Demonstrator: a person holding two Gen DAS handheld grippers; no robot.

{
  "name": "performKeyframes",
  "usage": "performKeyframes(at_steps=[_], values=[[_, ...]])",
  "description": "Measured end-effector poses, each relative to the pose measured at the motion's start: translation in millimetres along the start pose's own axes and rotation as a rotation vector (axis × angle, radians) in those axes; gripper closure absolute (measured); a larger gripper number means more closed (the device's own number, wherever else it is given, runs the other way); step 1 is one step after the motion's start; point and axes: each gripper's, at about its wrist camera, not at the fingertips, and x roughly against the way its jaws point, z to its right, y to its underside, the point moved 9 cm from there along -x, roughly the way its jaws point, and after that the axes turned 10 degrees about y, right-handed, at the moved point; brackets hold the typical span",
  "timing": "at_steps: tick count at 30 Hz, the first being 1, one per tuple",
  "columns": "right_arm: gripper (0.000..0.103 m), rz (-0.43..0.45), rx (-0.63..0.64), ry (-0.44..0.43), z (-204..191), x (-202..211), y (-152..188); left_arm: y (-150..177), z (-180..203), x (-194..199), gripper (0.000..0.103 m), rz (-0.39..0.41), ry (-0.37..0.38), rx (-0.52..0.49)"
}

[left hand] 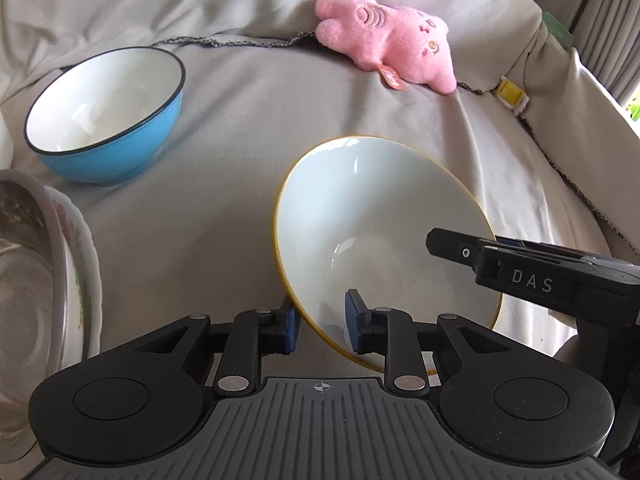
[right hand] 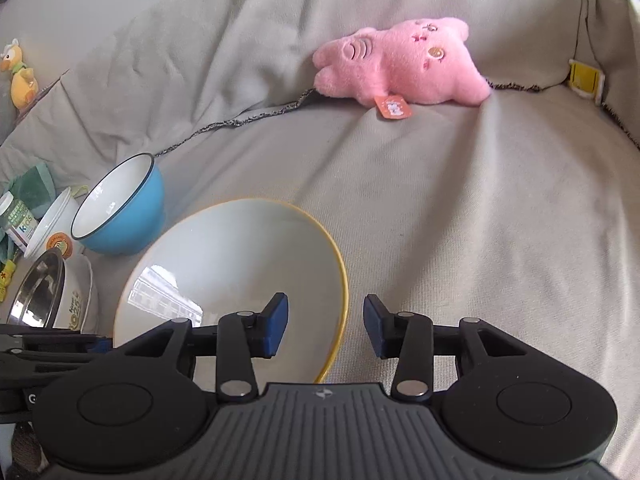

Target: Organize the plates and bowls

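The white bowl with the yellow rim (left hand: pixel 384 232) lies tilted on the grey cover of the sofa (left hand: pixel 224 216), its mouth turned up and toward the left side. Both tongs straddle its rim from opposite sides. The left tongs (left hand: pixel 320 320) stand apart, 1 blue pad outside the wall and 1 inside, with the rim passing between them. The right tongs (right hand: pixel 325 326) are also apart, the left pad over the bowl's inside and the other pad beyond the rim over the cover. Neither pair looks clamped yet, though from these angles I cannot be sure whether a pad already touches the glaze.

The likely step is picking this bowl up to nest it with the others. The blue bowl (left hand: pixel 108 116) sits upright well apart on the left, and a steel bowl inside a flowered bowl (left hand: pixel 76 264) sits at the near left edge.

To do it well, push 1 pair deeper over the rim so the pads bite on the wall, not on the lip alone, then close squarely. The glaze is slick and the soft cover gives, so a shallow pinch could let the bowl swing or slip. Lift it level, clear of the pink plush toy (left hand: pixel 388 40).
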Motion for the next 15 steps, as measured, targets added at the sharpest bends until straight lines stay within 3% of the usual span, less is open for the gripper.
performKeyframes(at_steps=[6, 9, 12, 15], values=[[0.051, 0.099, 0.000, 0.039, 4, 25, -19, -5, 0, 17, 0.079, 0.026, -0.008, -0.053], [0.041, 0.173, -0.004, 0.023, -3, 39, -26, -5, -1, 26, 0.080, 0.036, 0.000, -0.075], [0.035, 0.214, -0.035, -0.009, -15, 50, -29, -5, -1, 37, 0.083, 0.033, 0.051, -0.092], [0.031, 0.180, -0.043, -0.071, -37, 50, -33, -13, -7, 56, 0.085, 0.057, 0.129, -0.100]])
